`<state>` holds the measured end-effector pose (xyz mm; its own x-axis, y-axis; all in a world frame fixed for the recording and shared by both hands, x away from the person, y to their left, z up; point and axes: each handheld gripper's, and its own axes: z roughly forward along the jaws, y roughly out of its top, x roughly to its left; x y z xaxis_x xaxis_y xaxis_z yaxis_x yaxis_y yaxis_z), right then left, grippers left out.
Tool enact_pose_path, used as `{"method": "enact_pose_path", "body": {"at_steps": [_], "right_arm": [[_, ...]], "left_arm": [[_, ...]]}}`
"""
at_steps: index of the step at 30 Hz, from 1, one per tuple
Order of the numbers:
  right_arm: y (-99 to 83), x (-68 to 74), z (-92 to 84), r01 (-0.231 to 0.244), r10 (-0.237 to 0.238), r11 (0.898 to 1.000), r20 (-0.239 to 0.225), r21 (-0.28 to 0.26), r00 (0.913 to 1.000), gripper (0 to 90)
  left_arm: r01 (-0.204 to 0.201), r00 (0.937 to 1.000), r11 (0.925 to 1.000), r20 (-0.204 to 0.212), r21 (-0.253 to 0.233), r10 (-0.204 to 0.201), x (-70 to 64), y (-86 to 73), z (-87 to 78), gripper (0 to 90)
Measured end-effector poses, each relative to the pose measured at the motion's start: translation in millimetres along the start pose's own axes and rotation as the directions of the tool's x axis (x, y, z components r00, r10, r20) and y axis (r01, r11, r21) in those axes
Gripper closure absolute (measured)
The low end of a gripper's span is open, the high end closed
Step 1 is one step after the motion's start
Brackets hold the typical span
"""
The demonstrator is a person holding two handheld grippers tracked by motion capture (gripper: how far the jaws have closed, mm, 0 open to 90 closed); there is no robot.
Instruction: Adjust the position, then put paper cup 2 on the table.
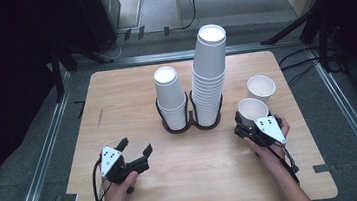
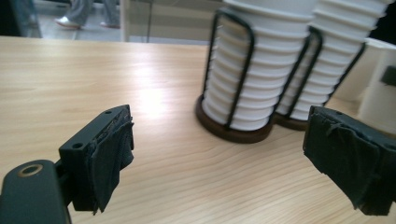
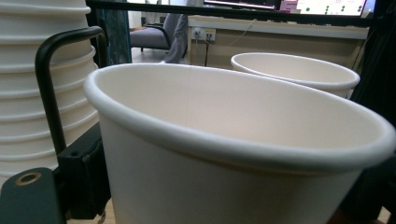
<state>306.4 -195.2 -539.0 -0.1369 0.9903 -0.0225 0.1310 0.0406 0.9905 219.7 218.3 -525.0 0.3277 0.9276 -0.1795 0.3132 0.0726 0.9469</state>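
Holding one paper cup between my right gripper fingers, clamped on its wall, just beside the tall stack. Left gripper: fingers apart, empty, low over the surface. Next, likely: set the cup down upright beside the second loose cup, easing pressure to avoid crushing.

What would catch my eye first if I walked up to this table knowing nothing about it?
Probably the two stacks of white paper cups in a black wire holder mid-table: a tall stack on the right and a short stack beside it. Next, the right gripper clasps a single cup near another loose cup, while the left gripper hangs open and empty over bare wood.
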Motion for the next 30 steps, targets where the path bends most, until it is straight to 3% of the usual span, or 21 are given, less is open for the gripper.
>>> {"method": "enact_pose_path", "body": {"at_steps": [12,15,22,30], "right_arm": [[-5.3,-5.1,4.1,-0.041,0.041,0.999,-0.017,0.017,0.999,10.7],[-5.4,-4.9,4.5,-0.042,0.042,0.999,-0.021,0.015,0.9989,10.7],[-7.4,-4.7,5.6,-0.029,0.029,1.0,-0.026,-0.003,0.9992,10.8],[-8.9,-6.2,4.6,-0.023,0.023,1.0,-0.029,-0.01,0.9993,10.7]], "left_arm": [[0.027,0.993,0.9992,-0.115,0.028,-0.024,35.8,-15.0,-18.6,9.0],[0.053,0.9893,0.9981,-0.138,0.033,-0.048,43.6,-16.0,-18.2,9.0],[0.083,0.9856,0.9958,-0.151,0.038,-0.076,51.7,-18.7,-17.2,9.0],[0.078,0.9869,0.9959,-0.145,0.046,-0.07,51.3,-20.5,-14.8,9.0]]}}
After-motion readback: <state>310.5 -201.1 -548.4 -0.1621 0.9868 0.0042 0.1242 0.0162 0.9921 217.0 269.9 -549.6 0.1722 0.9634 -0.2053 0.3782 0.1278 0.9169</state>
